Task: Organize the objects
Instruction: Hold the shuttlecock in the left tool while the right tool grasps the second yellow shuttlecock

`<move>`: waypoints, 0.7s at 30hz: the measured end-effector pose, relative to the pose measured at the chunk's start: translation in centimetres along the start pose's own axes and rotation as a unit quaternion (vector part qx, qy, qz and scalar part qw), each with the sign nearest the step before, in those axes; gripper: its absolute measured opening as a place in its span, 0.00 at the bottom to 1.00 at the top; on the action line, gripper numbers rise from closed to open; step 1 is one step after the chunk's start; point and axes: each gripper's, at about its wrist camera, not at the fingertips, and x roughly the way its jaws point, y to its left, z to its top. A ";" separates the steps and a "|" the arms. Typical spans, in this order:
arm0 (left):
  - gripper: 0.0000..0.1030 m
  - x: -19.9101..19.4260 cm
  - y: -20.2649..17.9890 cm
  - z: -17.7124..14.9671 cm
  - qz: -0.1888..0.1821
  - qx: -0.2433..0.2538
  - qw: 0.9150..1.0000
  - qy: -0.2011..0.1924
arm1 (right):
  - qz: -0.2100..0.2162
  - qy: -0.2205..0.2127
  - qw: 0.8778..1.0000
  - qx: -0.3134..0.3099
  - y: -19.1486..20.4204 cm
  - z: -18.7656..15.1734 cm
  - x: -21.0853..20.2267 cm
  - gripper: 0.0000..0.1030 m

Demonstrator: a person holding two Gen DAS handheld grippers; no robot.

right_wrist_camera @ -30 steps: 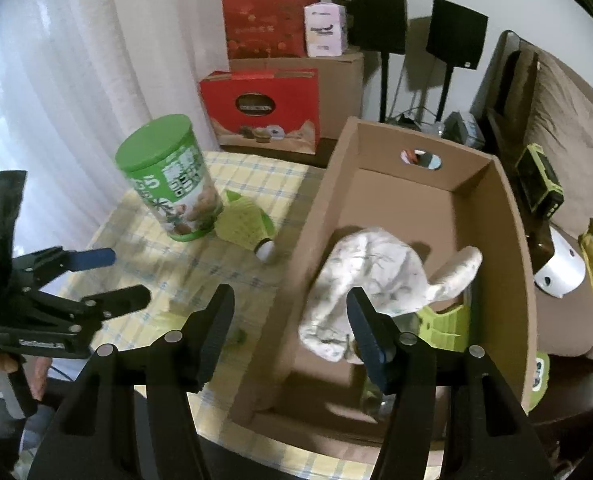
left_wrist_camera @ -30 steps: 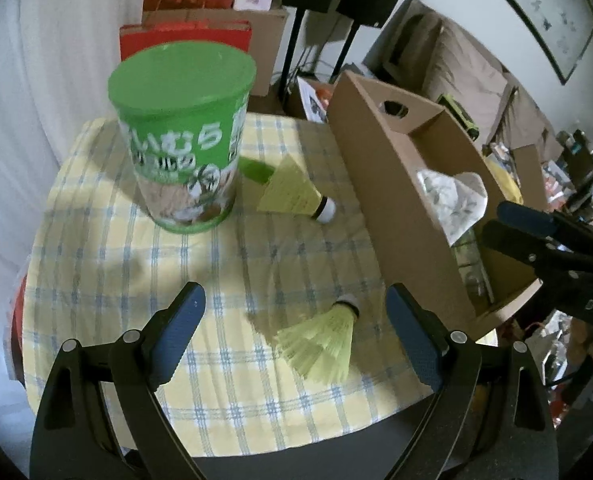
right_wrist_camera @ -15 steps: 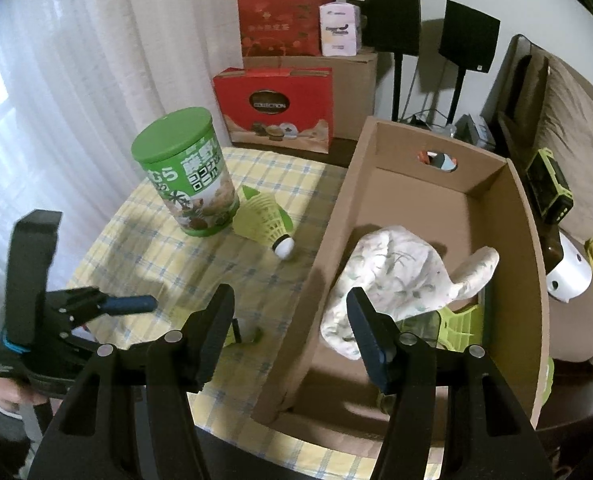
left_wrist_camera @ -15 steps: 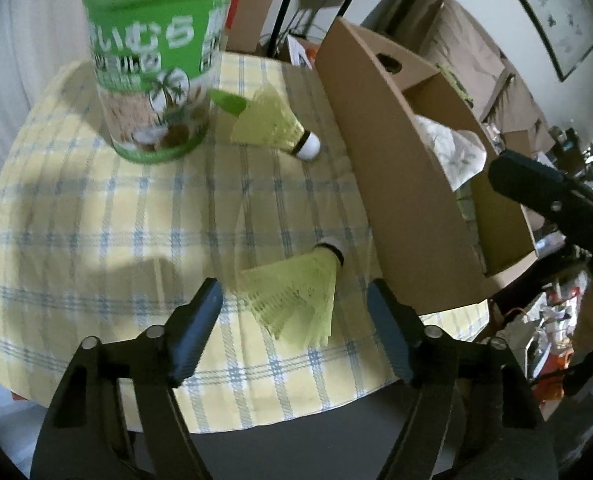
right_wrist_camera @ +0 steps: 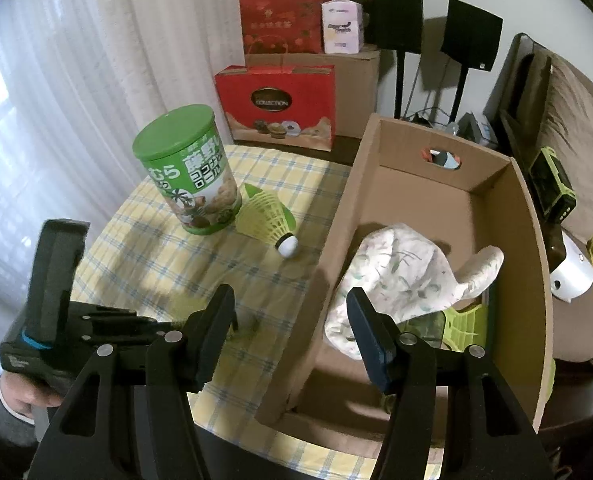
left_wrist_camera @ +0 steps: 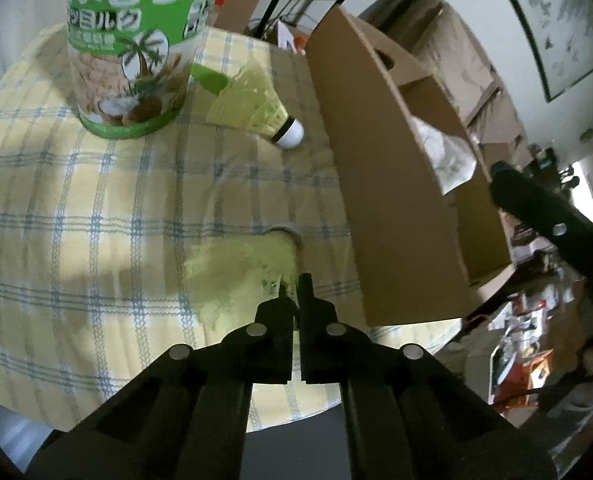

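Left tool (left_wrist_camera: 294,286) dropped and pinched the near shuttlecock (left_wrist_camera: 240,272); right tool (right_wrist_camera: 290,320) stays wide at 3 o'clock over the box (right_wrist_camera: 532,280).

Checked tablecloth (left_wrist_camera: 96,208) under green canister (left_wrist_camera: 132,44), two shuttlecocks (left_wrist_camera: 256,108) (left_wrist_camera: 240,272), cardboard box (left_wrist_camera: 384,184).

Home living room. Sofa (right_wrist_camera: 568,128) ahead-right of the right gripper, speakers on stands (right_wrist_camera: 396,16) and stacked gift boxes (right_wrist_camera: 280,104) straight ahead, curtain (right_wrist_camera: 56,80) to the left, checked cloth on the tabletop (right_wrist_camera: 144,248), framed picture (left_wrist_camera: 556,28) on wall.
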 end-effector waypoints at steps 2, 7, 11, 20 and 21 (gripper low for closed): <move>0.01 -0.7 -0.1 0.0 -0.008 0.001 1.000 -0.009 | 0.000 0.000 1.000 -0.001 0.0 0.1 0.1 0.58; 0.01 -3.6 0.0 0.4 -0.025 -0.003 0.999 -0.039 | 0.008 0.000 1.000 0.001 0.2 0.7 0.5 0.58; 0.01 -5.8 0.5 1.2 -0.025 -0.007 0.998 -0.059 | 0.016 0.005 1.000 0.000 0.5 1.5 1.3 0.58; 0.01 -7.0 1.7 1.5 -0.010 -0.015 0.997 -0.074 | 0.013 0.016 0.999 -0.029 2.2 4.2 3.4 0.58; 0.01 -7.1 1.9 1.4 -0.009 -0.017 0.997 -0.074 | 0.011 0.020 0.999 -0.034 2.4 4.6 4.0 0.58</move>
